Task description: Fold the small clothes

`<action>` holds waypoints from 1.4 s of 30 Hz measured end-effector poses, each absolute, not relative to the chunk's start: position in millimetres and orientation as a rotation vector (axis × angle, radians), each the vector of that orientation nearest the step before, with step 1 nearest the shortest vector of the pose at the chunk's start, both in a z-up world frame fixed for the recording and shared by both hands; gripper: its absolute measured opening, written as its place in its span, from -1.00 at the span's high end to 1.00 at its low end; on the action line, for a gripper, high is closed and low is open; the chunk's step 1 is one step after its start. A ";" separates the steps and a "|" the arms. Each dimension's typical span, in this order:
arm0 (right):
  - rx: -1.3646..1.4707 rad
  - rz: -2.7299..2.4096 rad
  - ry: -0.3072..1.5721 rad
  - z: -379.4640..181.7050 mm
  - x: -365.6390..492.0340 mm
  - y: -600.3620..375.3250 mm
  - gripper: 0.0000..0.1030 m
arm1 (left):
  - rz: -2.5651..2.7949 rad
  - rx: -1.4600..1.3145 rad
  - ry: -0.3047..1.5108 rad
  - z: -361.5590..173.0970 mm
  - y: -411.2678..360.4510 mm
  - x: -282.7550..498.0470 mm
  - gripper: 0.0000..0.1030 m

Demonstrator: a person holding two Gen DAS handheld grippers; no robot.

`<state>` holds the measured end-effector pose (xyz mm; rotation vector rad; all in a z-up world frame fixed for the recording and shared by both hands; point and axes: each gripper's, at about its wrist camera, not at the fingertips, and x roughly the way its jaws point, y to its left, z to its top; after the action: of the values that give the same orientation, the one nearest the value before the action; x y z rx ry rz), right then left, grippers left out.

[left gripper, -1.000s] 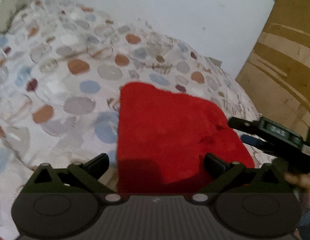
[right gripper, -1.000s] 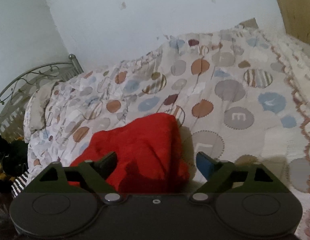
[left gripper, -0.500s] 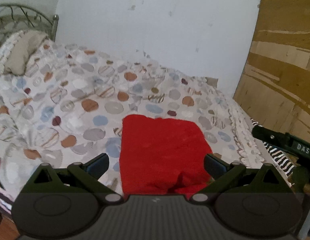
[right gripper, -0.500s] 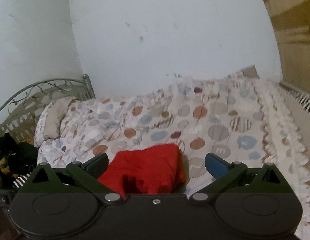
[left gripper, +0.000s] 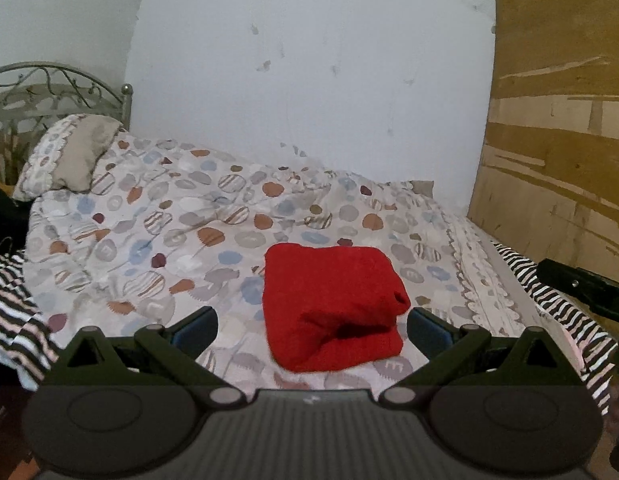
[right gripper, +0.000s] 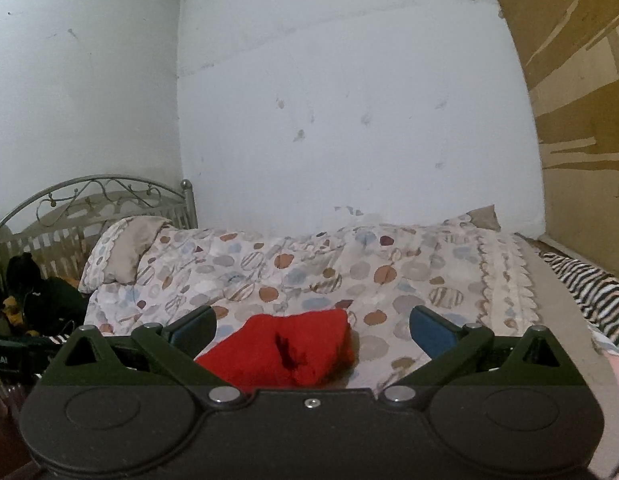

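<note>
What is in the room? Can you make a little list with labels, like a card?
place: bed with a spotted cover, against a white wall
garment: red cloth, folded, lying on the cover
left gripper: open, holding nothing
right gripper: open, holding nothing
pillow: at the head end, by the metal headboard
striped fabric: at the bed's edge
</note>
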<state>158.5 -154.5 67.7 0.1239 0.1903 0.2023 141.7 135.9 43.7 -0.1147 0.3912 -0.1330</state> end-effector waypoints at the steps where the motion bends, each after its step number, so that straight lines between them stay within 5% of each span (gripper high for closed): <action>1: 0.121 0.204 0.189 65.2 151.1 -153.6 -0.99 | -0.127 -0.113 0.385 40.9 135.8 133.9 -0.99; 15: 0.038 0.241 0.202 20.2 62.8 -133.6 -0.99 | -0.072 -0.083 0.372 1.9 137.9 63.1 -0.99; 42: 0.049 0.252 0.207 16.6 61.0 -131.3 -0.99 | -0.030 -0.092 0.374 -4.4 147.1 47.6 -0.99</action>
<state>61.0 -131.3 16.6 0.0493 0.2074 0.2522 47.6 147.1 -4.4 -0.0921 0.3738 -0.0295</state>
